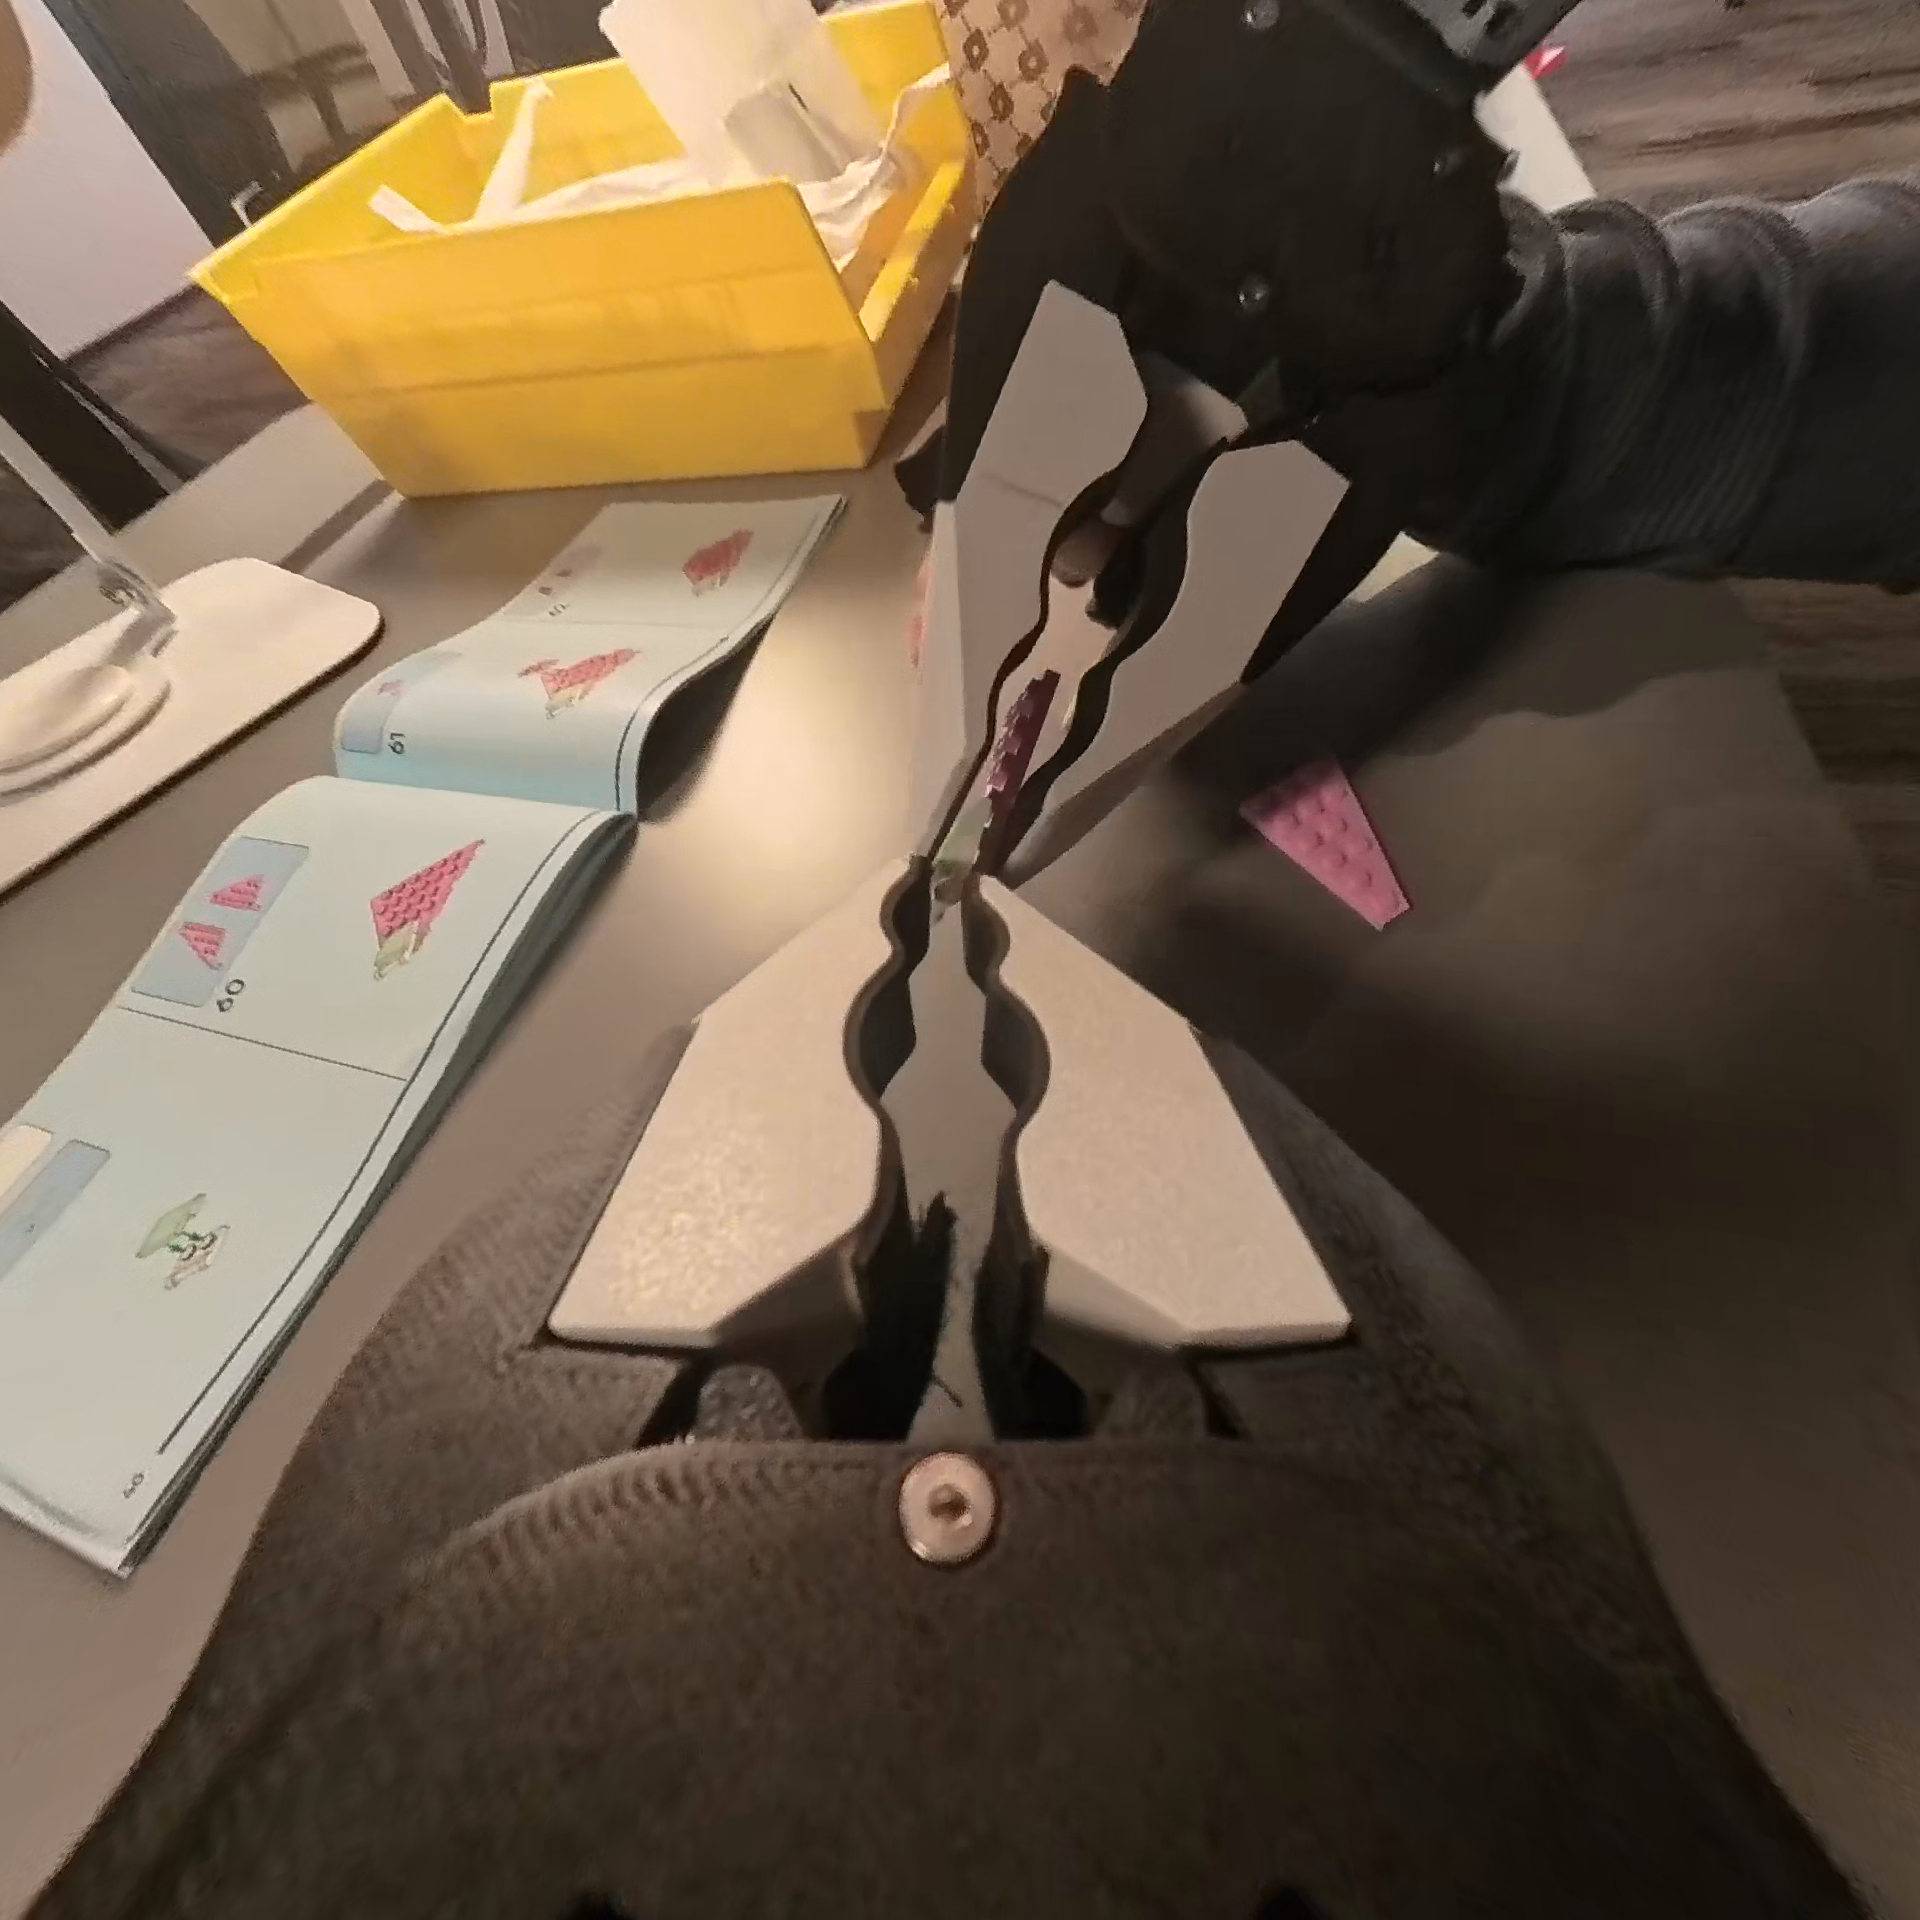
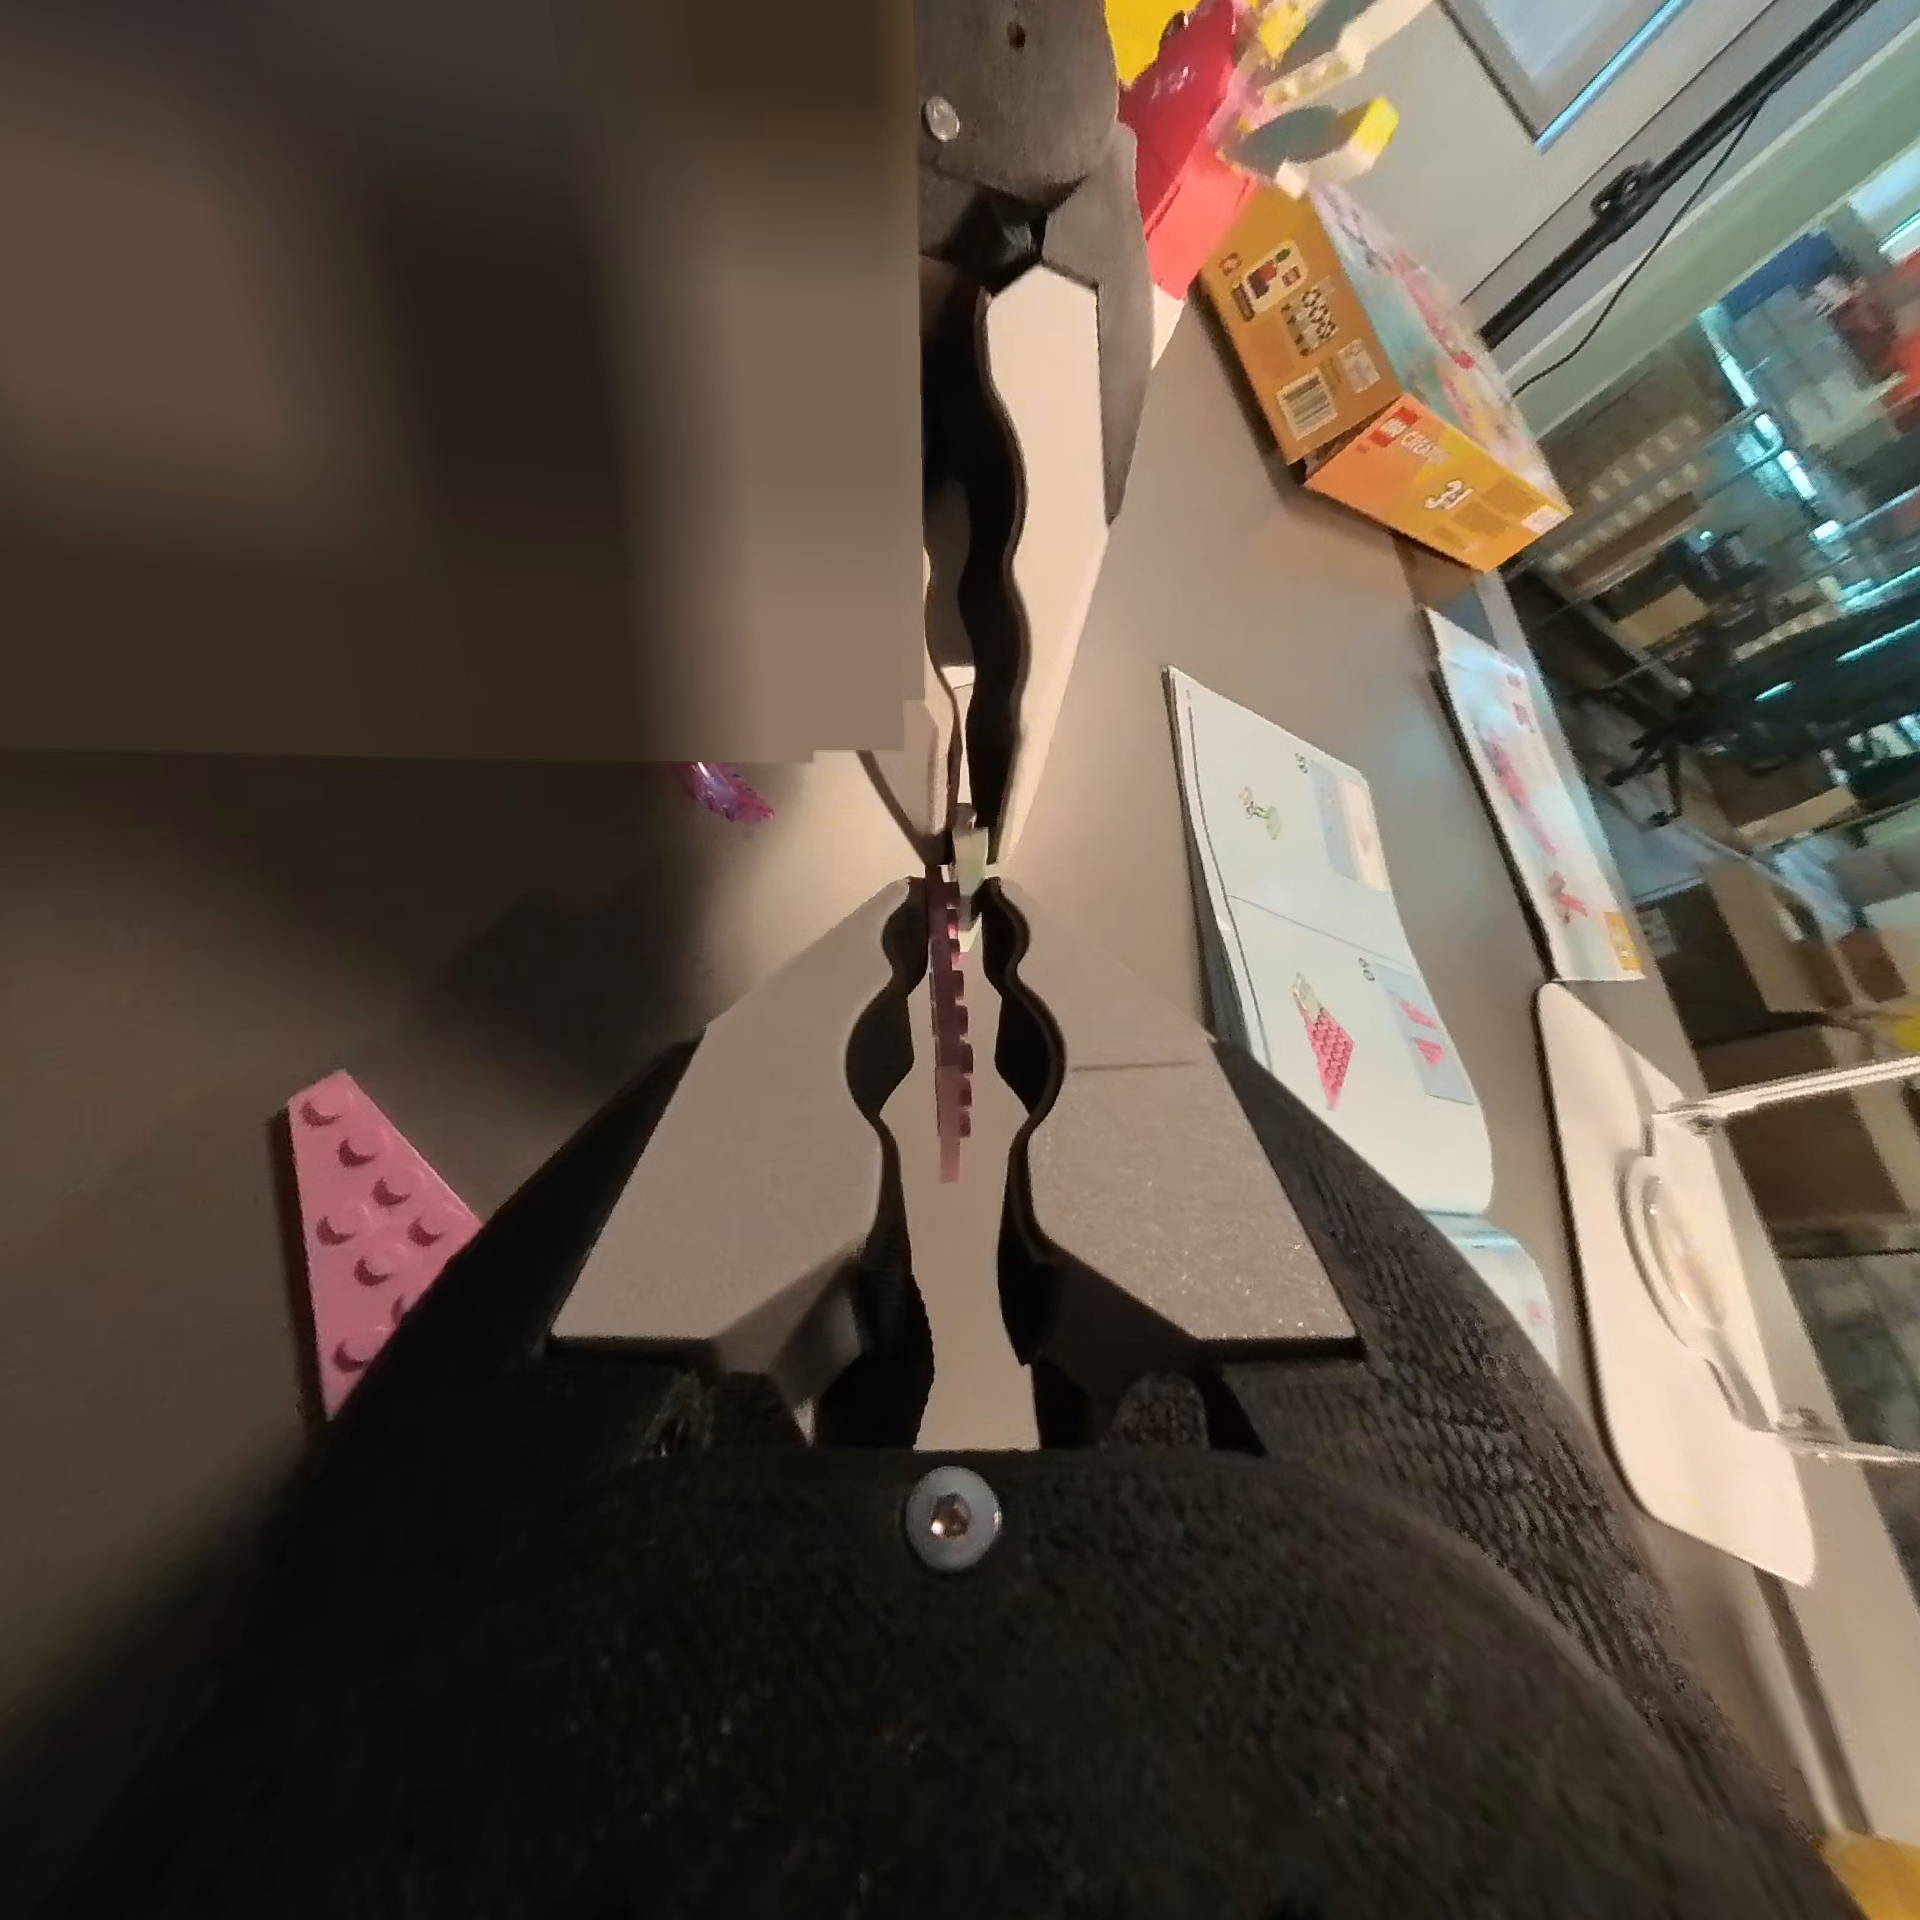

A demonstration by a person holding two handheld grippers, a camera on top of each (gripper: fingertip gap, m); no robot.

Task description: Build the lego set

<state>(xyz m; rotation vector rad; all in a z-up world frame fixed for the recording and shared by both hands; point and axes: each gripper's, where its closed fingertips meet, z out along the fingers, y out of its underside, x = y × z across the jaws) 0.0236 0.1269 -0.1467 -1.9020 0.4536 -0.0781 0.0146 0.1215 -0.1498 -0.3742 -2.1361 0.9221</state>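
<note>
right gripper [image 2: 948,894] clamps the purple plate [image 2: 951,1039] edge-on, tip to tip with the left gripper [image 1: 948,883], which pinches a pale green piece [image 1: 954,857] stuck to it | above the table [image 1: 1455,1143], spare pink plate [image 1: 1330,847] nearby | looks light, stiff, slick; grab the flat faces

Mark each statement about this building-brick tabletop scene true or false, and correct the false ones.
1. The right gripper has a pink studded plate between its fingers. True.
2. The storage bin is blue. False: it is yellow.
3. A second pink wedge plate lies flat on the table. True.
4. The instruction booklet is closed. False: it lies open.
5. The left gripper is far from the right gripper. False: their fingertips nearly meet, around a small pale green piece.
</note>
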